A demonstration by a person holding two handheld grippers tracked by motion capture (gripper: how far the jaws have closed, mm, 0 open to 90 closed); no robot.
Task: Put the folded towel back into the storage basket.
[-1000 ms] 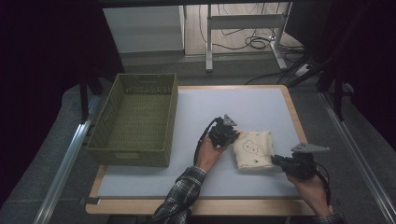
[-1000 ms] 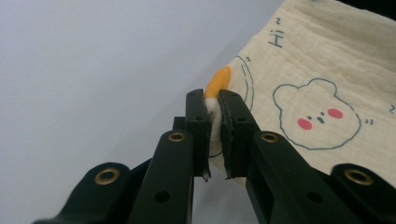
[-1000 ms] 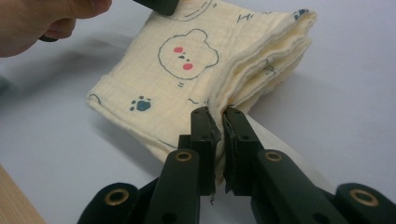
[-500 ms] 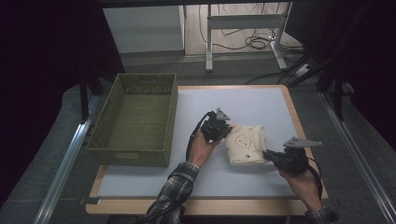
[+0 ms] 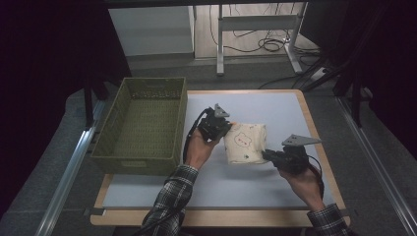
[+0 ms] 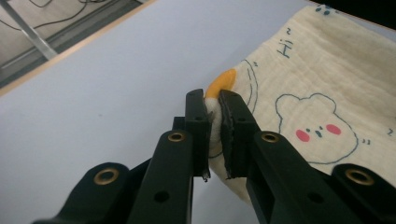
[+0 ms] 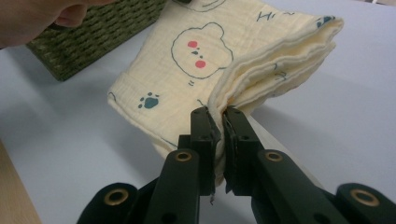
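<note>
A green woven basket point(image 5: 140, 125) is seen just to the left of the left gripper point(image 5: 215, 125), open and with nothing visible inside. The left gripper is closed almost fully, and a thick edge of the folded cream cloth point(image 5: 244, 142), printed with bears, is pinched between its jaws point(image 6: 213, 128). The cloth is spread out ahead of and to the right of that gripper, over the pale blue table point(image 5: 255, 105). On the cloth's far side, its opposite corner is clamped by the right gripper point(image 5: 269, 156), whose jaws are nearly shut on several stacked layers point(image 7: 219, 140). From the right gripper, the cloth extends ahead and to the left, toward the basket. The cloth is thus held between both grippers, its long axis running from one to the other. The basket lies nearer the left hand, so a move toward it would likely be led from that side.
</note>
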